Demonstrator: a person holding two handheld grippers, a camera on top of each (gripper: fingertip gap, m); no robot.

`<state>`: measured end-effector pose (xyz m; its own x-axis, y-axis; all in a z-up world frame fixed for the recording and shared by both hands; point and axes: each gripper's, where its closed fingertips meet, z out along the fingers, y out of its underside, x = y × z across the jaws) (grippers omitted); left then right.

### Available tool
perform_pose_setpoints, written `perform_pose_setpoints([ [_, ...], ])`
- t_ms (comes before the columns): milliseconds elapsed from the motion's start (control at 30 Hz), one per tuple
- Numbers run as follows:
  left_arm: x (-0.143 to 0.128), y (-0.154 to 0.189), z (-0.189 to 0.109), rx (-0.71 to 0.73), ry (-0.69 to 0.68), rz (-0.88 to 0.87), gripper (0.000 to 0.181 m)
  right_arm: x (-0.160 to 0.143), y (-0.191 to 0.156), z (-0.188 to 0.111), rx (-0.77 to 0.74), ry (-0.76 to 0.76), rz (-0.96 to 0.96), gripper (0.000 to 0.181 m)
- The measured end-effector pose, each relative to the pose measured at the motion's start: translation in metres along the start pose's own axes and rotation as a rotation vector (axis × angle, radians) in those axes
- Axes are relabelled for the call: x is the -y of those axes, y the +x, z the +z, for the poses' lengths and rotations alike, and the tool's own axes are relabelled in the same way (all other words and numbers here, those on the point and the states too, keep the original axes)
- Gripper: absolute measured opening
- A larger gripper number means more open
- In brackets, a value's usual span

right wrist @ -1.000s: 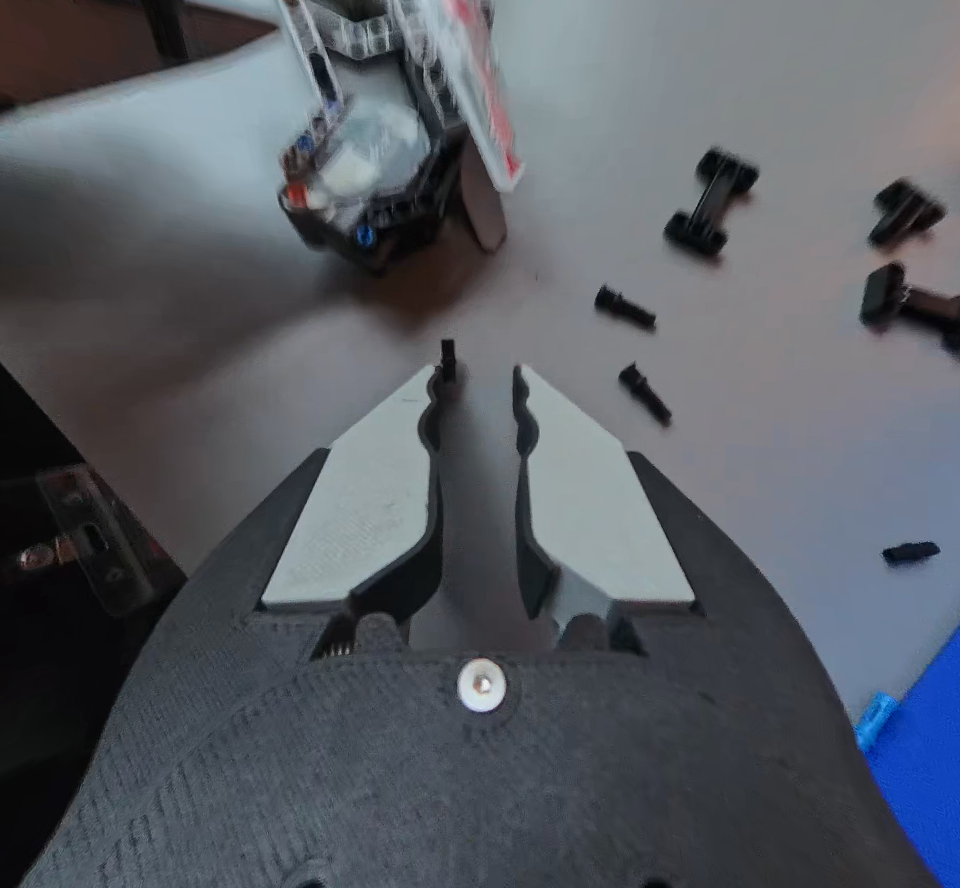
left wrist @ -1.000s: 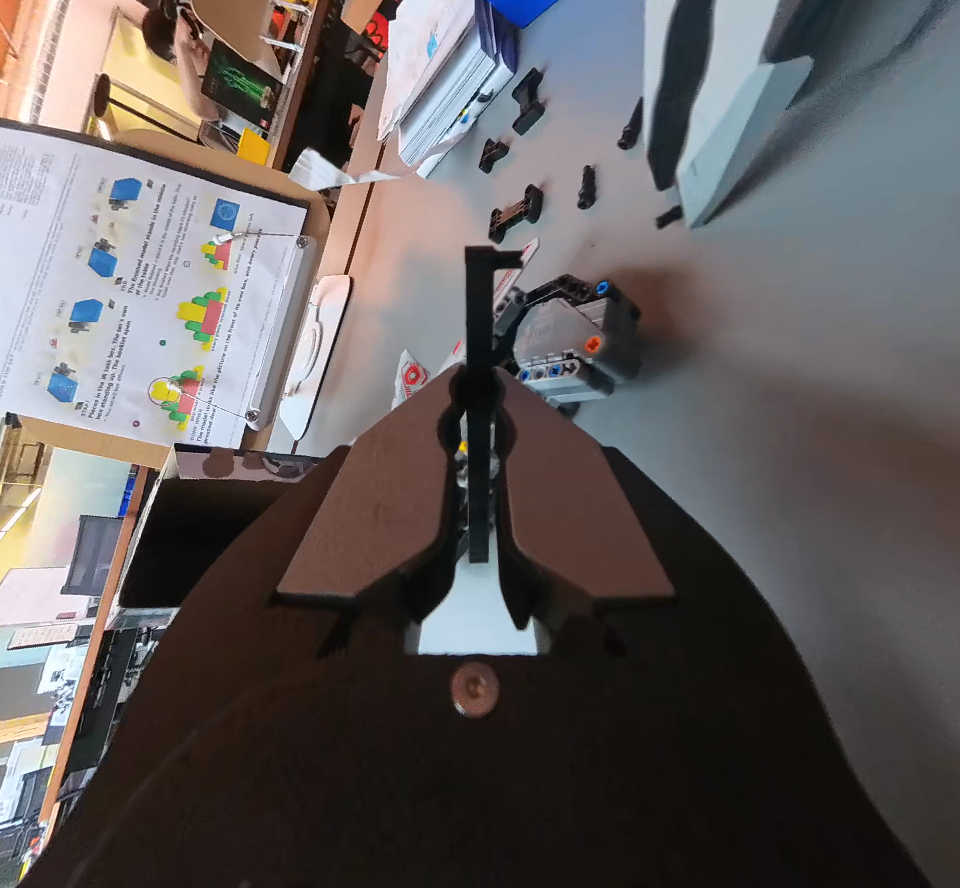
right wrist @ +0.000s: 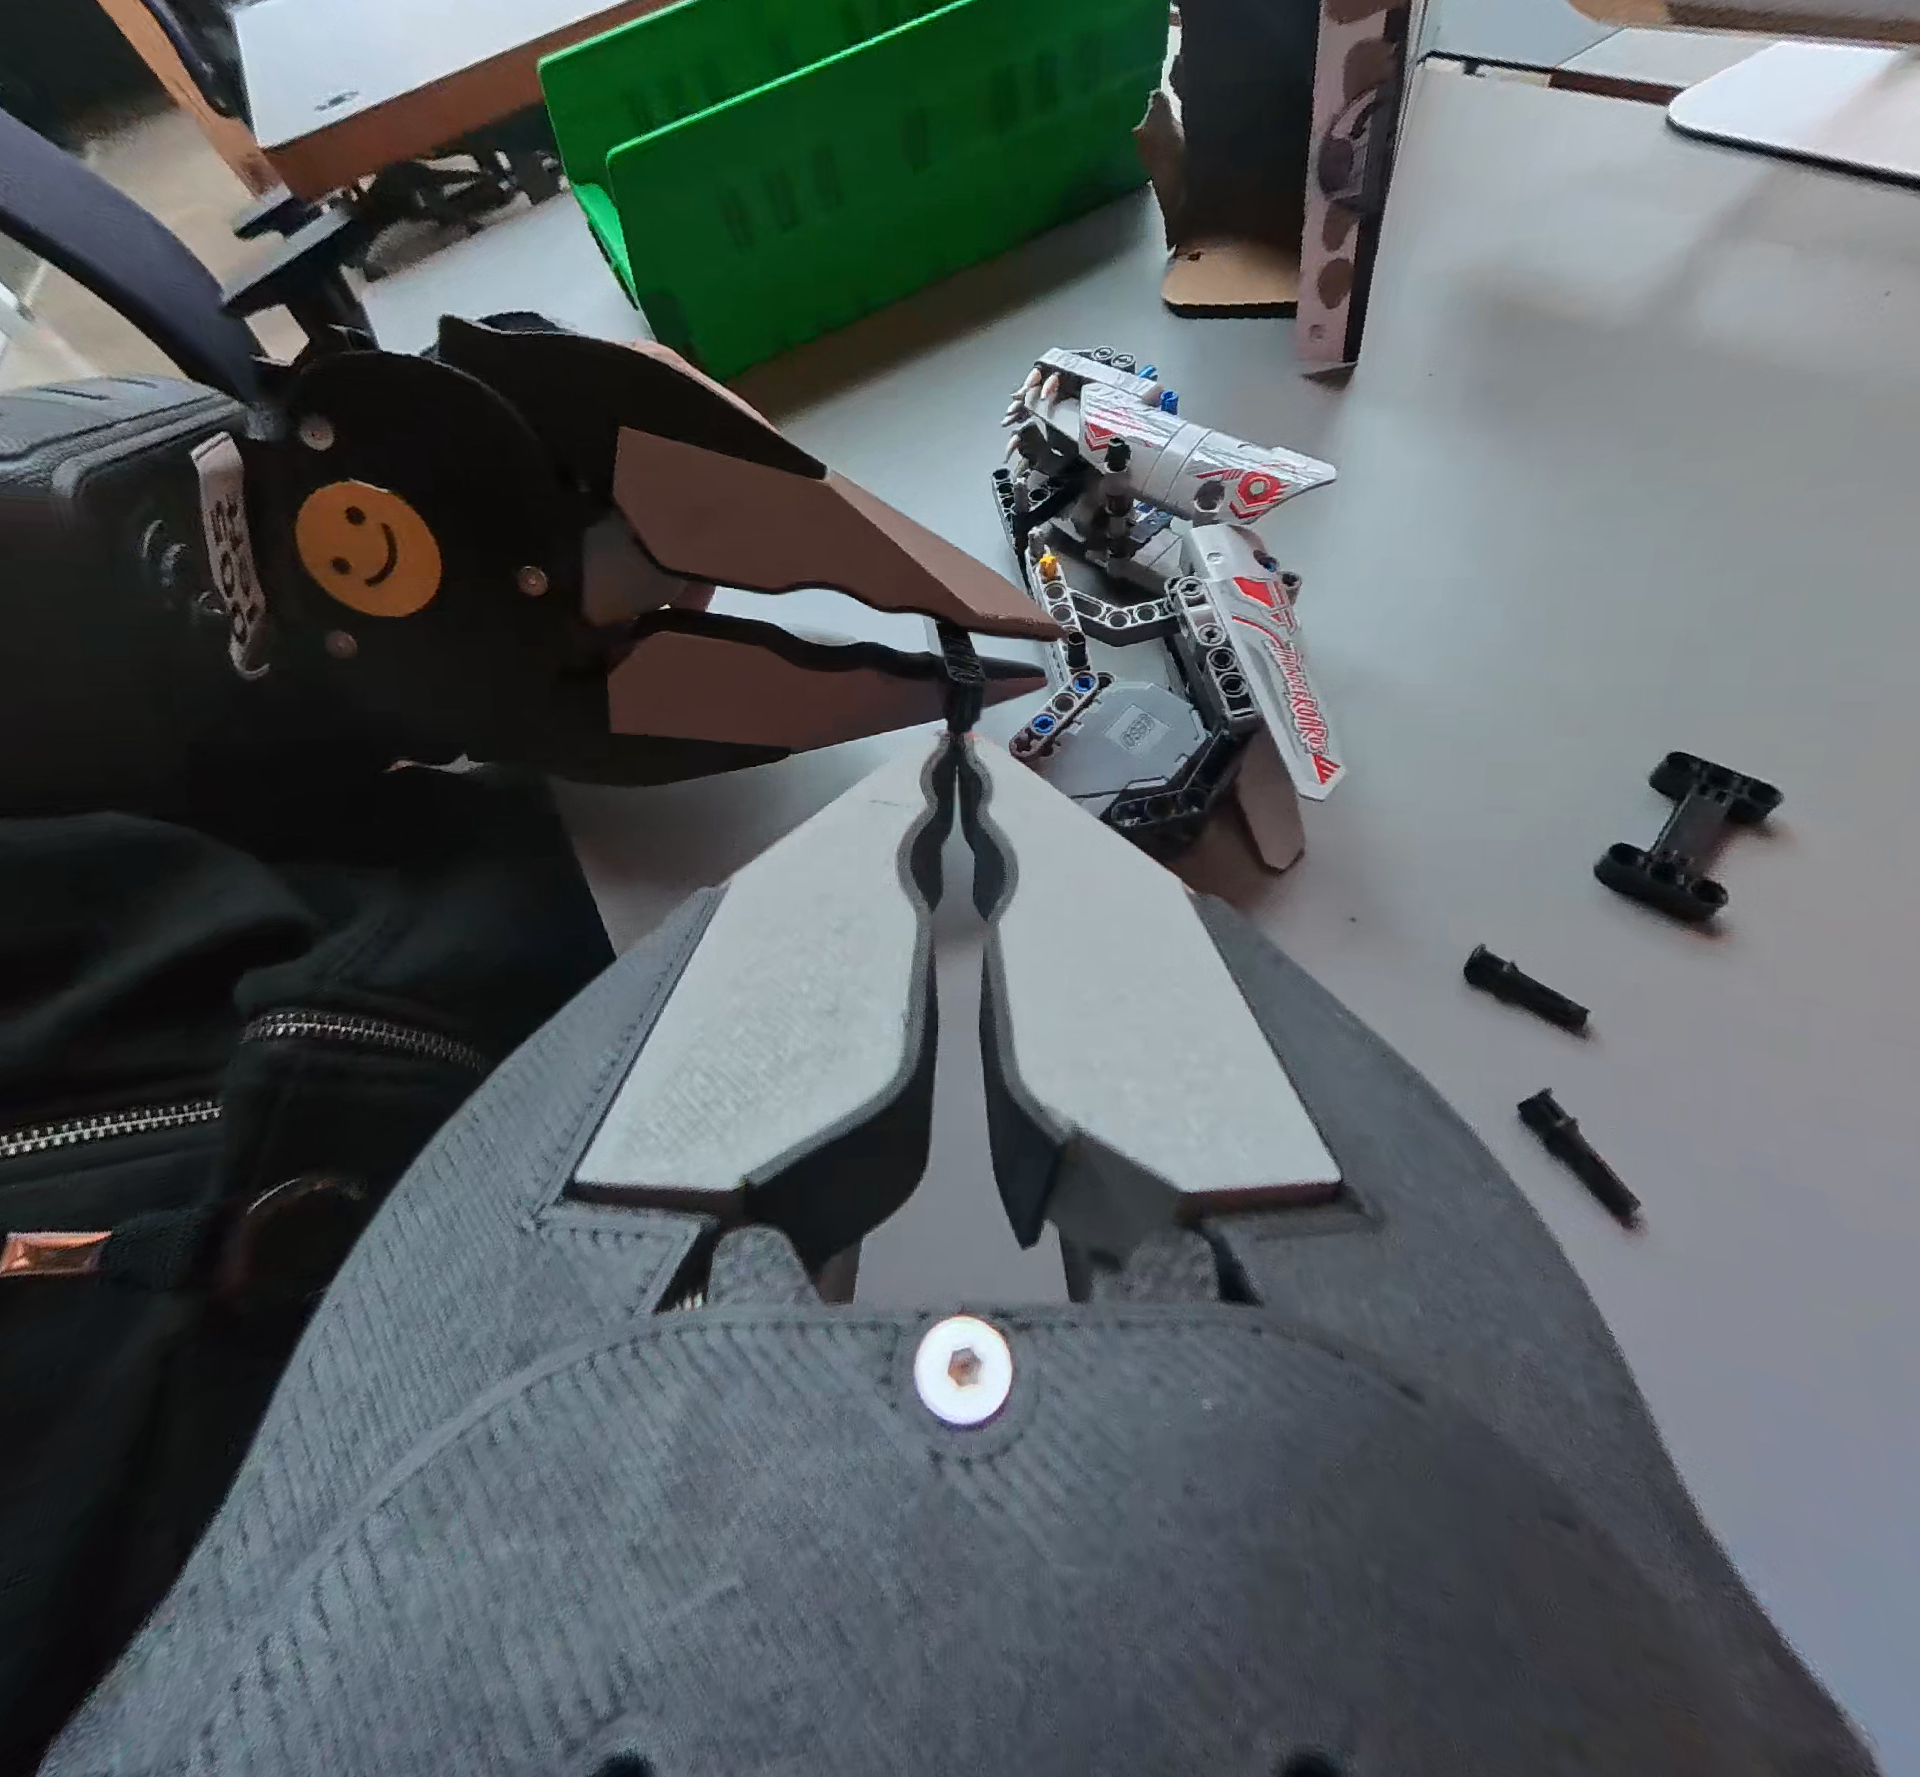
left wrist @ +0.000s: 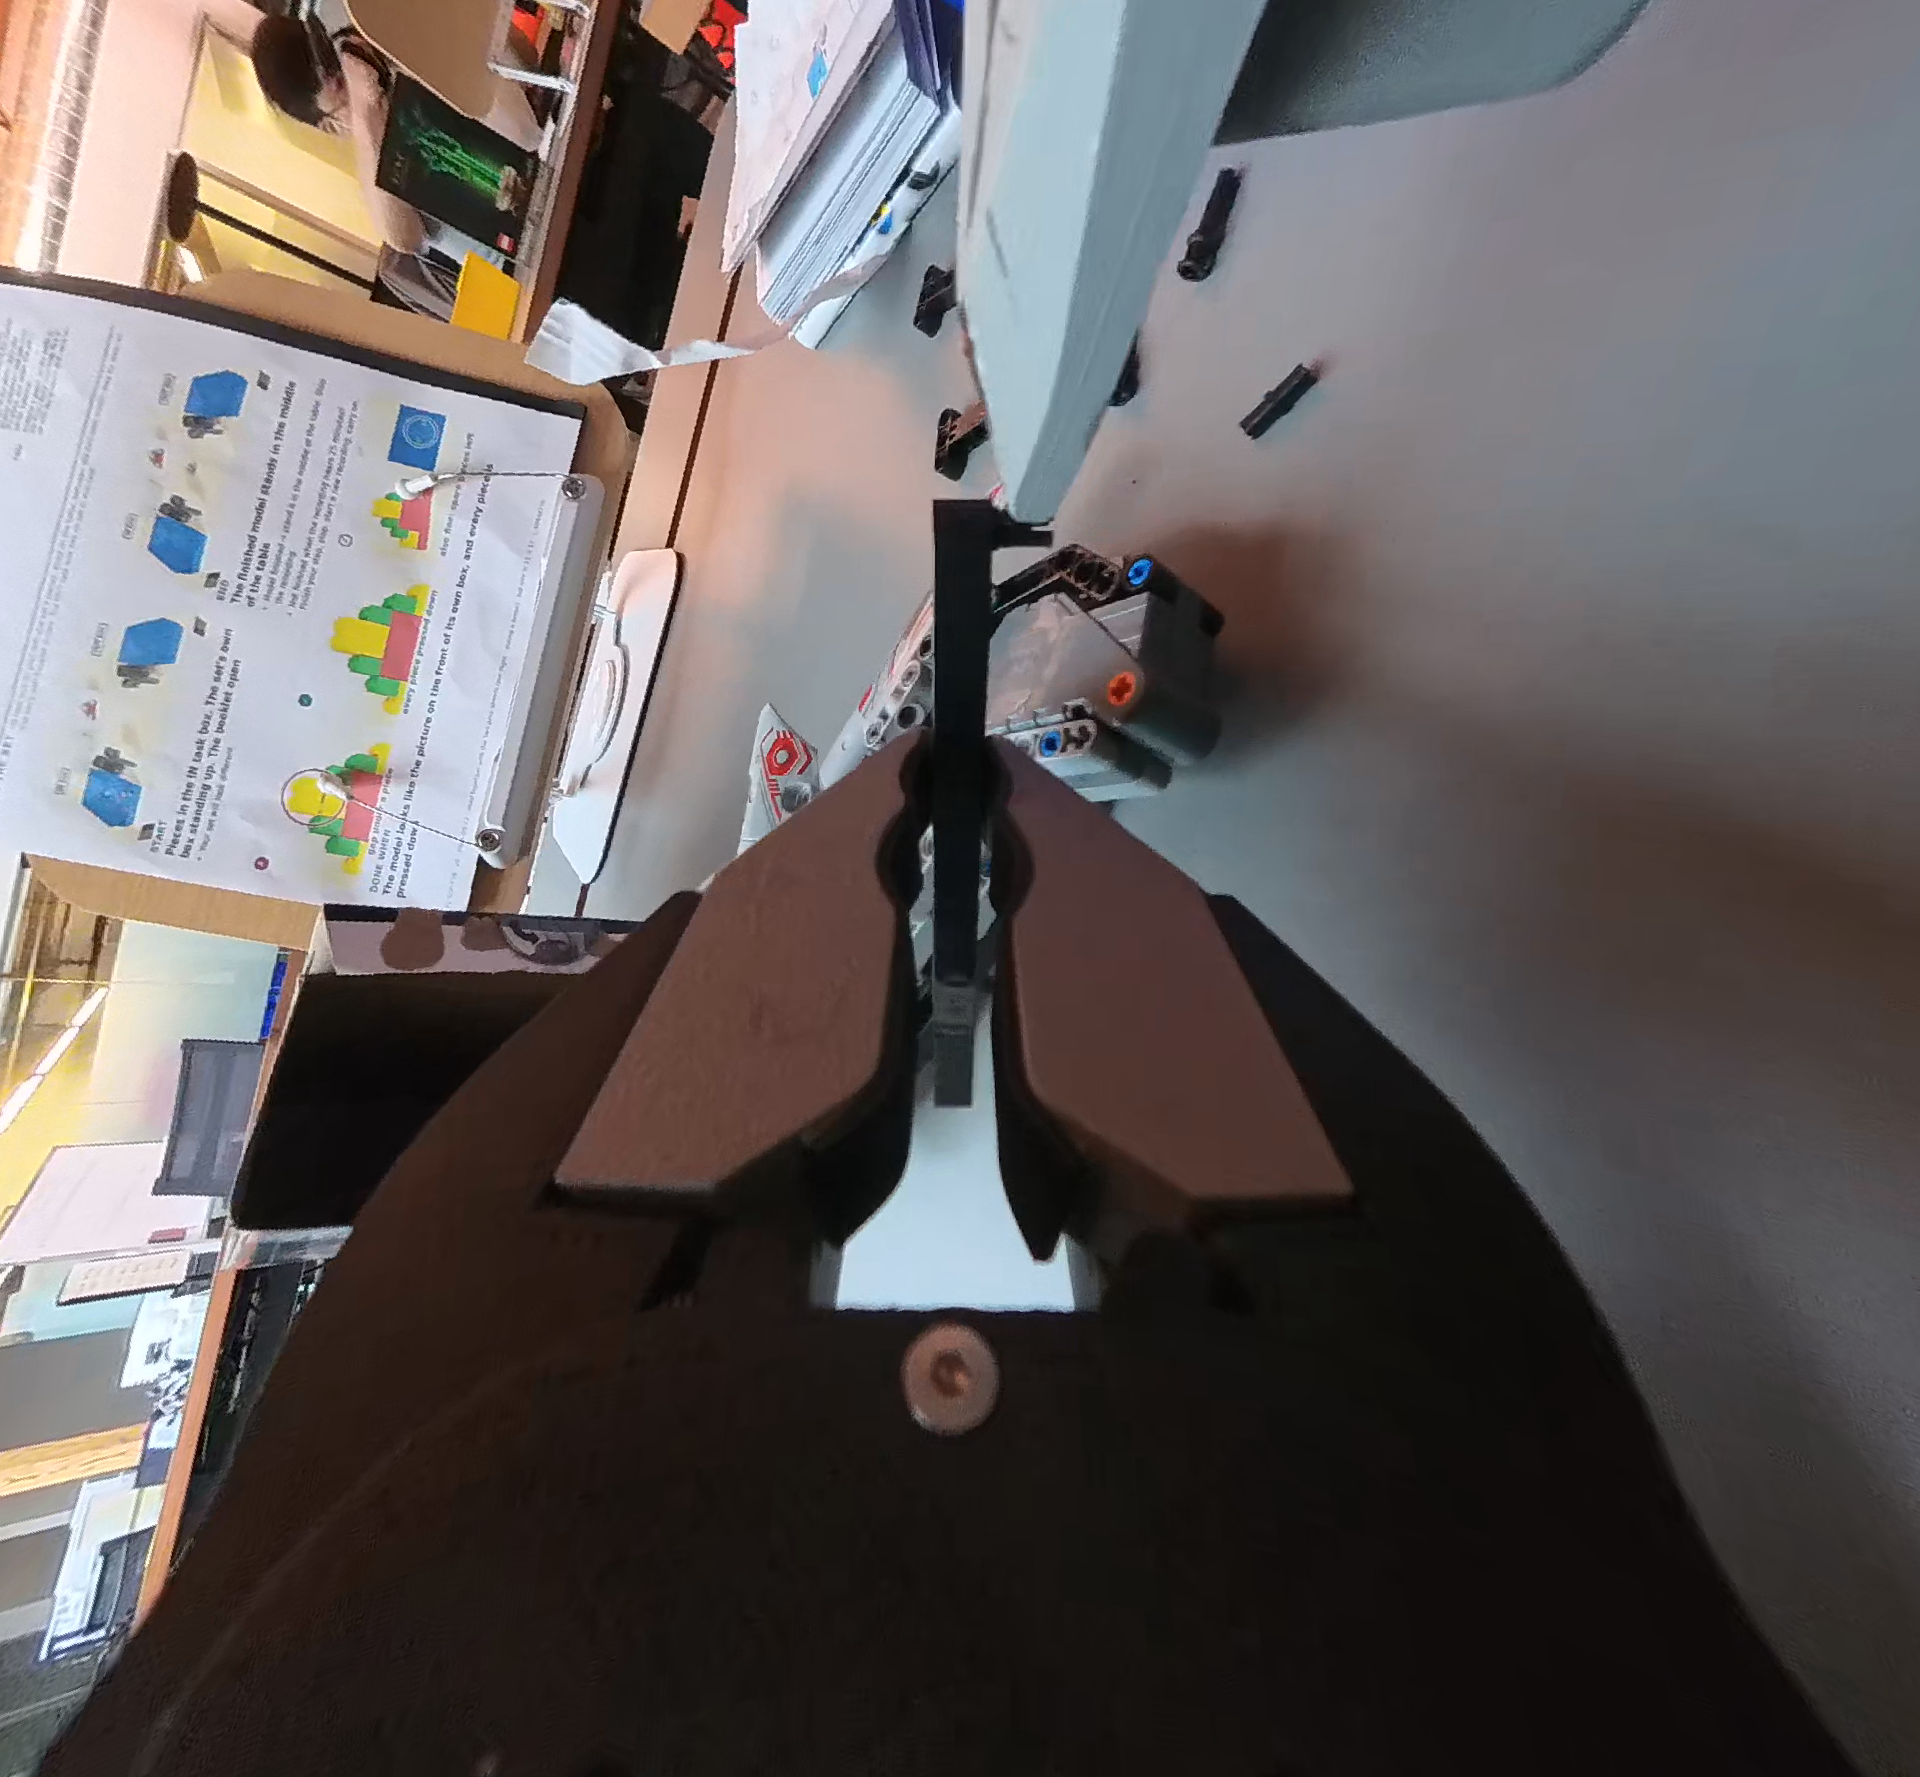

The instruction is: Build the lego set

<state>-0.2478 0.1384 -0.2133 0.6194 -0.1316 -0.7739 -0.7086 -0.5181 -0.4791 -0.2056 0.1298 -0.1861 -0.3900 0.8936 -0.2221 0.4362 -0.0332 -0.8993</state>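
My left gripper (left wrist: 956, 751) is shut on a black L-shaped beam (left wrist: 956, 647) that stands up between its brown fingers. In the right wrist view the left gripper (right wrist: 1047, 655) comes in from the left with the beam (right wrist: 961, 678) crosswise in it. My right gripper (right wrist: 956, 748) is shut, with a small black pin barely showing between its grey tips, and it touches the beam's end. In the left wrist view the right gripper (left wrist: 1023, 491) reaches the beam's top. The part-built model (right wrist: 1164, 647), with a grey motor and white-red panels, lies on the table behind; it also shows in the left wrist view (left wrist: 1101, 678).
A black H-shaped connector (right wrist: 1688, 834) and two black pins (right wrist: 1525, 989) (right wrist: 1579, 1168) lie right of the model. A green bin (right wrist: 862, 117) and a cardboard box (right wrist: 1340, 117) stand behind. An instruction sheet (left wrist: 260, 584) and booklets (left wrist: 831, 117) are at the left. A dark sleeve (right wrist: 208, 1000) is close. The grippers' ends are close to 5 centimetres from one another.
My right gripper has shut, risen from the table by the loose pins and swung over to the beam's end. My left gripper still holds the beam in the same place.
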Motion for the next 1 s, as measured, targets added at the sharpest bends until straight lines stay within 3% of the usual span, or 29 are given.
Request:
perform_pose_setpoints([
  [67,0.001,0.0,0.0,0.005,0.001,-0.001,0.005,0.001,0.001,0.0,0.001,0.014,0.016,0.001],
  [133,0.003,0.0,-0.001,0.005,0.005,-0.007,0.005,-0.002,0.002,0.002,0.002,0.004,0.02,0.015],
  [267,0.004,-0.001,-0.001,0.022,-0.001,0.013,0.005,-0.001,0.001,0.004,-0.01,0.018,-0.012,0.001],
  [633,0.022,-0.001,-0.009,0.063,0.071,0.048,0.006,0.0,-0.006,0.003,0.021,0.036,-0.046,0.001],
  [1000,0.02,0.001,-0.009,0.043,0.033,0.047,0.005,-0.002,-0.006,0.005,0.006,0.027,-0.056,0.001],
])
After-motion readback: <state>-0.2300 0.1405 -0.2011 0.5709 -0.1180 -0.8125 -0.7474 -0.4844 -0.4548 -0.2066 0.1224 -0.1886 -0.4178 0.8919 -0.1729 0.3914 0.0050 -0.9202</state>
